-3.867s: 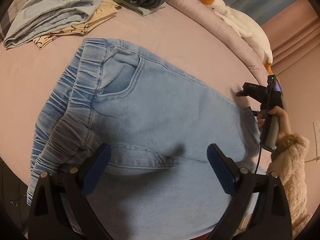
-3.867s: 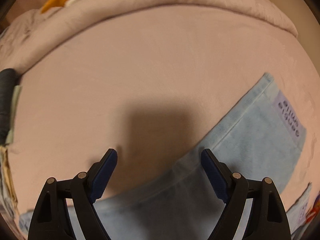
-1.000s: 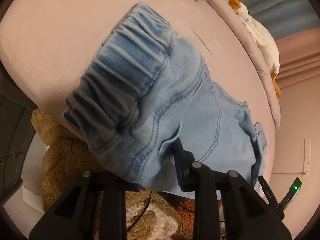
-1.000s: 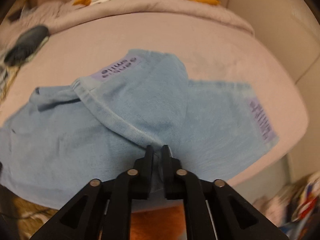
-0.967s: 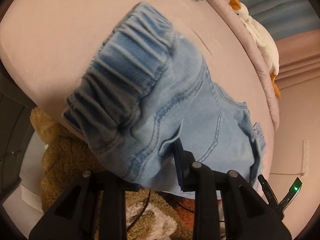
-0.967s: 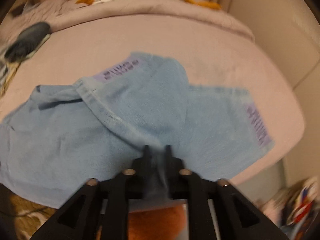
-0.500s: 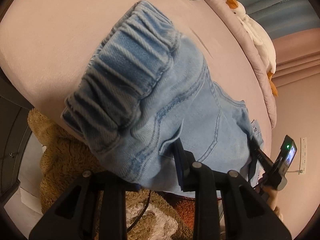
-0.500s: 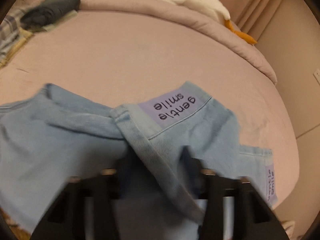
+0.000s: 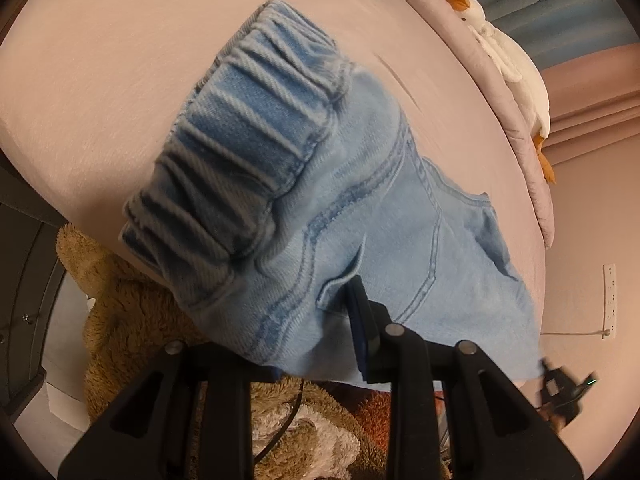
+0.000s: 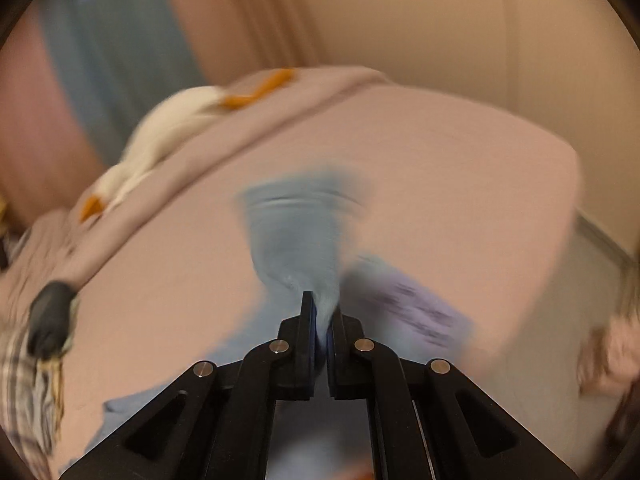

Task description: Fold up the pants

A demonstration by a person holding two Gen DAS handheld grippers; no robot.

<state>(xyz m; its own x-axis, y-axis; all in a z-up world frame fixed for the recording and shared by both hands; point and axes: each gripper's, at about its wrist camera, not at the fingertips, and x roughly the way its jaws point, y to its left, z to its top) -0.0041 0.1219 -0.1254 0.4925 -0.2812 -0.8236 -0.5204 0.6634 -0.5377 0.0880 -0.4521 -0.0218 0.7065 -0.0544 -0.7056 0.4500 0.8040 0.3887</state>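
1. A lilac label sits on the pants at four o'clock from the gathered cloth (dark lettering, too smeared to read).
2. No other writing is legible.

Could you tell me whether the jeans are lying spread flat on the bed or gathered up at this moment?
Gathered up: the left gripper pinches the jeans near the waistband, the right gripper a leg.

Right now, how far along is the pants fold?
Done: the jeans lie lengthwise on the bed, apparently leg over leg. In hand: the left gripper is shut on the waist end near the bed edge; the right gripper is shut on bunched denim at the leg end, that view blurred. Left: the crosswise fold, legs to waistband, is not laid down yet.
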